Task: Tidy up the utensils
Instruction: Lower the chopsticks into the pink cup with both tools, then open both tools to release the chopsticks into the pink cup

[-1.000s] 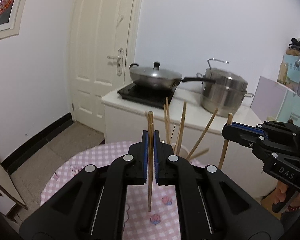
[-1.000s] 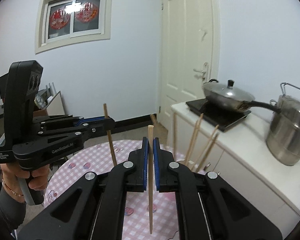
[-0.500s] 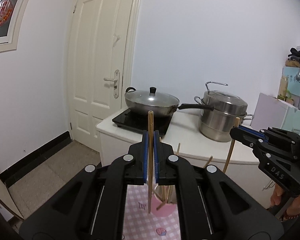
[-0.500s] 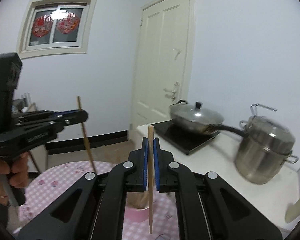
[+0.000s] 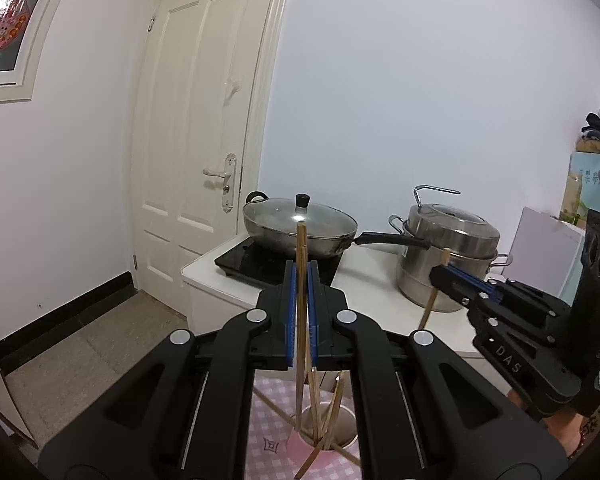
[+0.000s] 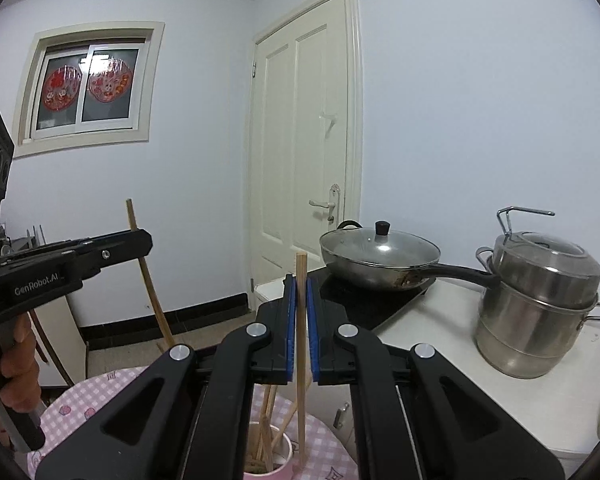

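Note:
My left gripper is shut on a wooden chopstick, held upright, its lower end over a pink cup that holds several chopsticks. My right gripper is shut on another upright chopstick, its lower end beside the cup's rim. The right gripper shows in the left wrist view to the right, with its chopstick. The left gripper shows in the right wrist view at the left, with its chopstick.
The cup stands on a table with a pink checked cloth. Behind it is a white counter with a lidded wok on a black hob and a steel steamer pot. A closed door is beyond.
Both grippers have risen and tilted up, so the table has dropped low in view. The chopsticks now hang over the cup. Both stay gripped.

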{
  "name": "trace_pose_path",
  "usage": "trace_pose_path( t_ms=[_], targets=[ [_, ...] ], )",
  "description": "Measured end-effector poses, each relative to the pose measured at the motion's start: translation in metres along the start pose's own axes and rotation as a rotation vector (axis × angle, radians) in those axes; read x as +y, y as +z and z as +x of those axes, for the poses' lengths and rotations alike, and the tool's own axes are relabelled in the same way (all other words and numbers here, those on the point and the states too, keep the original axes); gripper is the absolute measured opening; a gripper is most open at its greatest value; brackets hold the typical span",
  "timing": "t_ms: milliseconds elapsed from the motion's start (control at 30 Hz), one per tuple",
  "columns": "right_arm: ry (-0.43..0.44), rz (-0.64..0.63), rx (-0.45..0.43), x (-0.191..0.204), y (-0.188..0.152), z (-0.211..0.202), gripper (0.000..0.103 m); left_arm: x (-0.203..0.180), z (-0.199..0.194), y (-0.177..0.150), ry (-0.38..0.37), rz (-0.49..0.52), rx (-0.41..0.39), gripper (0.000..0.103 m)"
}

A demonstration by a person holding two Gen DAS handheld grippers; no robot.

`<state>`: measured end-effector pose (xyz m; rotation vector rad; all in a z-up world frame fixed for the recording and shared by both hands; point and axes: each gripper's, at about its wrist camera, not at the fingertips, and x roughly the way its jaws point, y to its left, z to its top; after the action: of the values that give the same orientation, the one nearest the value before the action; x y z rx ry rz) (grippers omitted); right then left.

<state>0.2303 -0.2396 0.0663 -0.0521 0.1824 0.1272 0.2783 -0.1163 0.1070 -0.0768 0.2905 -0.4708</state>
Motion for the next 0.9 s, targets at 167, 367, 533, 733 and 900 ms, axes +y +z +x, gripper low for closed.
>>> trace_pose_path(
  t_ms=[167,367,533,733,900],
  targets=[
    [0.03,0.018,-0.006,0.001,-0.004,0.005,0.004,-0.003,0.01,-0.006,-0.025,-0.002,0.005,0.005],
    [0.046,0.039,-0.023,-0.001,-0.01,0.007,0.004,-0.001,0.025,-0.025,-0.038,-0.01,0.052,0.005],
    [0.059,0.054,-0.048,-0.002,-0.005,0.004,0.004,0.001,0.033,-0.034,-0.04,-0.015,0.08,0.005],
    [0.069,0.031,-0.002,0.005,-0.013,0.013,0.004,-0.002,0.04,-0.047,-0.036,0.01,0.118,0.005],
    [0.077,0.04,0.068,0.004,-0.031,0.026,0.004,-0.001,0.048,-0.061,-0.03,0.026,0.167,0.005]
  ],
)
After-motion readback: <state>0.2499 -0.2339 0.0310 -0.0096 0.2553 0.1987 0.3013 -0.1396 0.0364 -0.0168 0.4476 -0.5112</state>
